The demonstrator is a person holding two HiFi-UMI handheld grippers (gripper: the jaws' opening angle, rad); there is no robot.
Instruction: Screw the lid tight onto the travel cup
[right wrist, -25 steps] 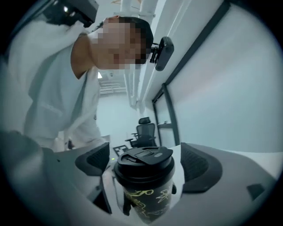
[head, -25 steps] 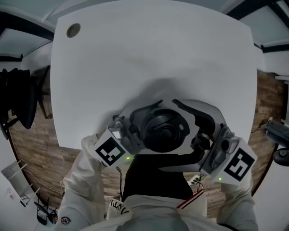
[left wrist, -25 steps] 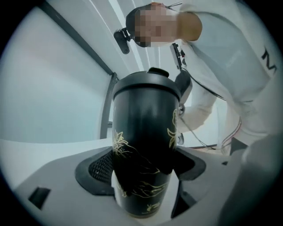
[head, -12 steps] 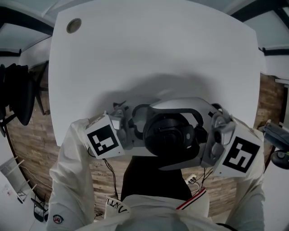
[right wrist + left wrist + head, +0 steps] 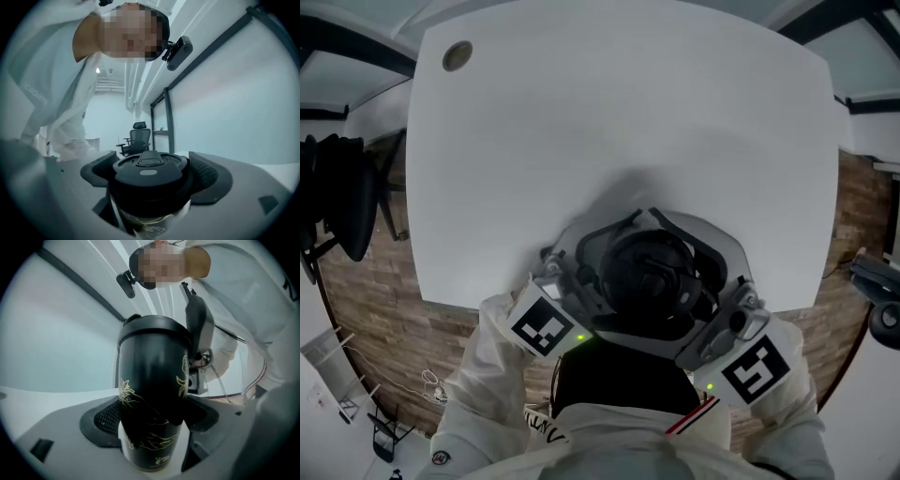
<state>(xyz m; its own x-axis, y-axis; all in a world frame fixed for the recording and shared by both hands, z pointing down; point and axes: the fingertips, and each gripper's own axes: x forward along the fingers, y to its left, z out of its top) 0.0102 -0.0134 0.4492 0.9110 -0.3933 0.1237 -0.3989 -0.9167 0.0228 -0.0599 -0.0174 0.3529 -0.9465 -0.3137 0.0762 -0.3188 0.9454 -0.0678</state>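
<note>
Two grippers on one cup here. From the head view, the left gripper (image 5: 598, 281) and right gripper (image 5: 698, 281) meet around the black lid (image 5: 652, 270), close to the person's body at the near edge of the white counter (image 5: 619, 122). I can't tell from up there whether the cup is standing on the counter or held just off it.

Left gripper view: the jaws are clamped on the lower body of the travel cup (image 5: 150, 394), which is black with gold flower print and upright, lid already on top. Looks like a hard, glossy wall (my guess is slippery, so a firm squeeze low on the body is the right spot).

Right gripper view: the jaws are closed on the lid (image 5: 150, 173), pads on opposite sides of its rim. It seems rigid and light, so gripping the rim should transmit the twist fine.

Room-wise, the far side of the counter is wide open, but the near edge is right there and both grippers crowd each other, so I'd expect short twists and regrips. An office chair (image 5: 138, 136) sits well off in the background.
</note>
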